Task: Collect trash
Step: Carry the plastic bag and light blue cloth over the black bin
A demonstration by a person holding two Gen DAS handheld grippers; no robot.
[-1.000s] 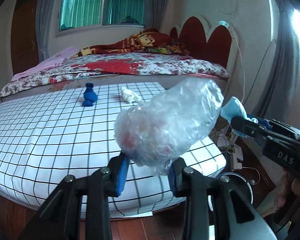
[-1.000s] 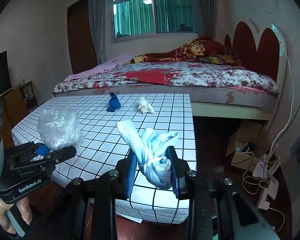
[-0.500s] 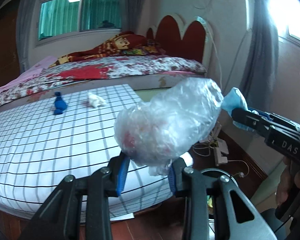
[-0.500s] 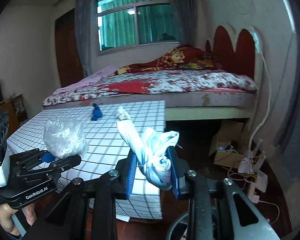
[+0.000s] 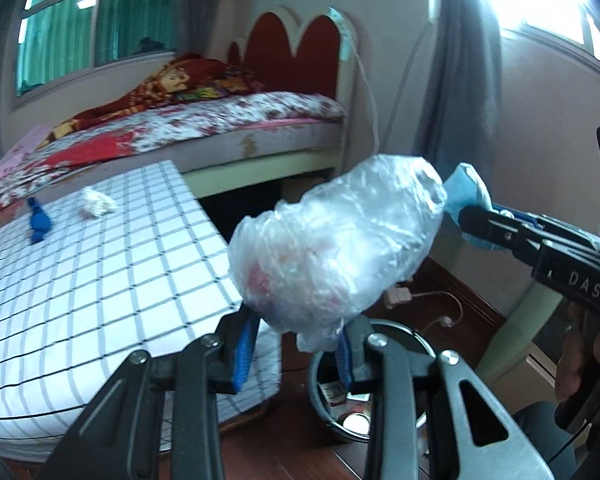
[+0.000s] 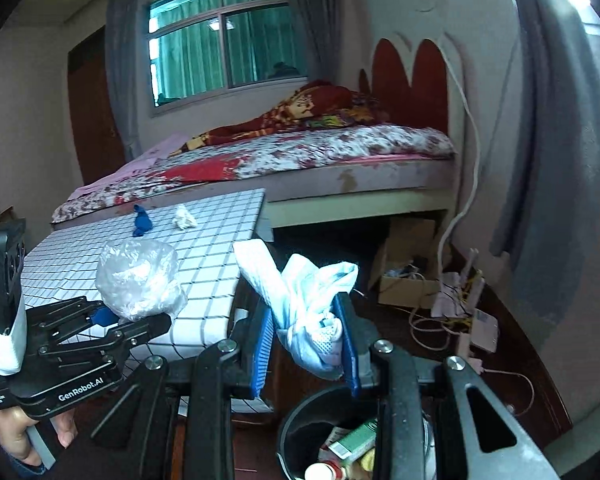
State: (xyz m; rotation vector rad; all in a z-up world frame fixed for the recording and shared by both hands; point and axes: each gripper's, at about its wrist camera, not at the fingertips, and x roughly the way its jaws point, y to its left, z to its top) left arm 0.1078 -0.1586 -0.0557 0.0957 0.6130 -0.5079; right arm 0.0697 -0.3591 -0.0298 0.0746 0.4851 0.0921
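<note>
Both hand-held grippers carry trash over the bin.
Left hand-held gripper (image 5: 296, 350) is clamped on a crinkly clear bag (image 5: 336, 248), soft and puffy like a balloon. Right hand-held gripper (image 6: 306, 350) is clamped on a floppy blue mask (image 6: 312, 308). They hang just above the round black bin (image 6: 300, 432) on the floor, likely so the trash can drop in. A blue scrap (image 6: 142, 220) and white wad (image 6: 184, 218) wait on the checked counter (image 6: 212, 256).

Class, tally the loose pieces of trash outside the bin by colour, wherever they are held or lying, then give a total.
Clear: 1, plastic bag in left hand-held gripper
Light blue: 1, face mask in right hand-held gripper
Dark blue: 1, scrap on table
White: 1, tissue on table
Total: 4
</note>
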